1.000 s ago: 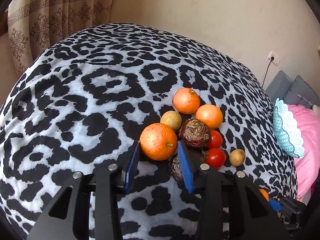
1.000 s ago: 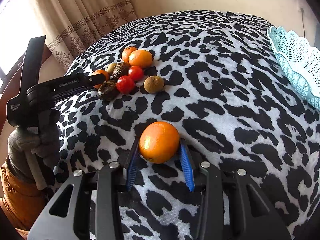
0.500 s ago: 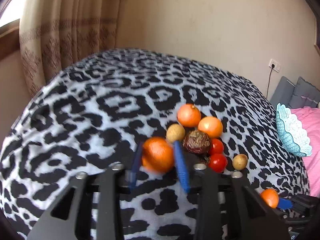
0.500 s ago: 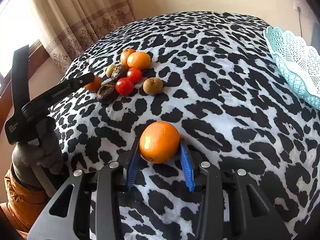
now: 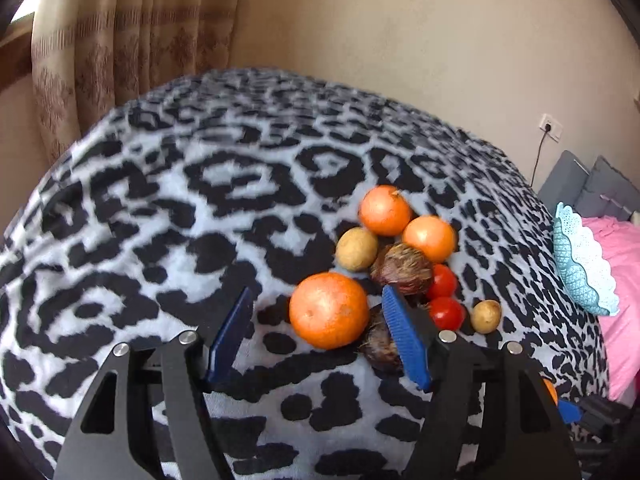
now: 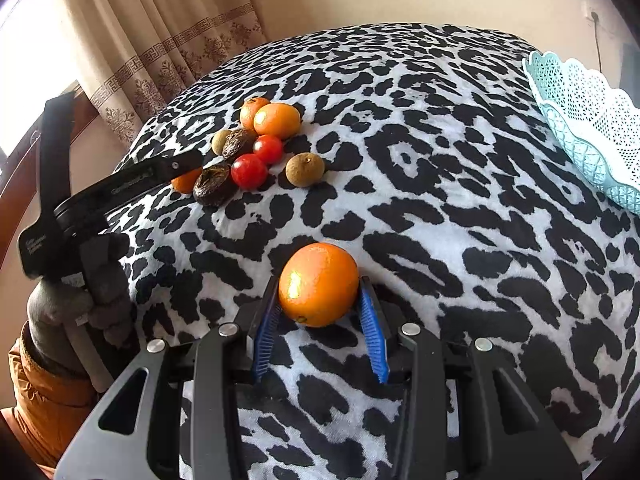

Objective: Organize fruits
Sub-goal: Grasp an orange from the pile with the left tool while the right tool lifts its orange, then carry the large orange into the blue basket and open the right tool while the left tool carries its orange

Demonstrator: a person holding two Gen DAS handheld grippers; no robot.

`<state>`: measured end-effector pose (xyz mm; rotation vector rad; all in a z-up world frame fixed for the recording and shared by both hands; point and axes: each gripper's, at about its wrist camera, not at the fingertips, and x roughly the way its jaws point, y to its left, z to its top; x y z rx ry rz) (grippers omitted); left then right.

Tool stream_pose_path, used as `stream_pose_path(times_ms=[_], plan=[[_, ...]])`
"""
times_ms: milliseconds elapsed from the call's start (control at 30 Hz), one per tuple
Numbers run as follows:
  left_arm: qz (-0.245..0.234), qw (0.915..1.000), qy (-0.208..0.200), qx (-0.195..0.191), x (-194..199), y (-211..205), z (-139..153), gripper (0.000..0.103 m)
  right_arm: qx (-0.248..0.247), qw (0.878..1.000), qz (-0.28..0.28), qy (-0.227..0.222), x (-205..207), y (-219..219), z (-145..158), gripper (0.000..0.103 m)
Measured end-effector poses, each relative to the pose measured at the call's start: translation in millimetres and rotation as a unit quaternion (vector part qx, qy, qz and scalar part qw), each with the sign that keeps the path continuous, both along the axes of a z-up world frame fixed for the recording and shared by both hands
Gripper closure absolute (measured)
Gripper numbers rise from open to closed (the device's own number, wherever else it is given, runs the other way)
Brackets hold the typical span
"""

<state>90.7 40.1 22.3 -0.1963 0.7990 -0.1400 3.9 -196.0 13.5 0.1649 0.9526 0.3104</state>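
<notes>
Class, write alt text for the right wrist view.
The right gripper grips an orange between blue fingers above a leopard-print blanket. Left, a fruit pile; right, a turquoise basket.

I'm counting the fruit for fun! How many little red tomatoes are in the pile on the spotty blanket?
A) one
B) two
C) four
B: two red tomatoes sit side by side in the pile, between the dark brown fruit and the oranges.

Fruits (image 6: pixel 256 148) left on blanket (image 6: pixel 440 160) (basket (image 6: pixel 592 128) rt).
</notes>
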Motion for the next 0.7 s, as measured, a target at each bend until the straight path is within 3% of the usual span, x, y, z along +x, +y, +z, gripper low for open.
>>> stream_pose_path(times_ms=[67, 133, 167, 200, 500, 700], plan=[[0.002, 0.9998, 0.012, -0.019, 4.8, 5.2, -2.9, 0.037, 0.001, 1.000, 0.000, 0.000, 0.0, 0.0, -0.4, 0.063], [-0.001, 0.9997, 0.011, -0.021, 4.2, 5.8, -3.5, 0.046, 0.000, 1.000, -0.001, 0.000, 0.1, 0.0, -0.5, 0.063], [-0.008, 0.9997, 0.009, -0.022, 3.3, 4.6, -3.4, 0.060, 0.000, 1.000, -0.002, 0.000, 0.1, -0.6, -0.2, 0.063], [-0.018, 0.9996, 0.005, -0.021, 1.2, 1.4, -2.9, 0.063, 0.000, 1.000, -0.003, 0.000, -0.1, -1.3, 0.2, 0.063], [-0.022, 0.9960, -0.083, 0.026, -25.2, -12.6, 17.7, 0.063, -0.033, 0.999, -0.033, -0.018, 1.3, -9.7, 11.2, 0.063], [-0.019, 0.9946, -0.092, 0.044, -29.0, -16.8, 22.7, 0.063, -0.052, 0.996, -0.059, -0.040, 4.2, -27.3, 23.3, 0.063]])
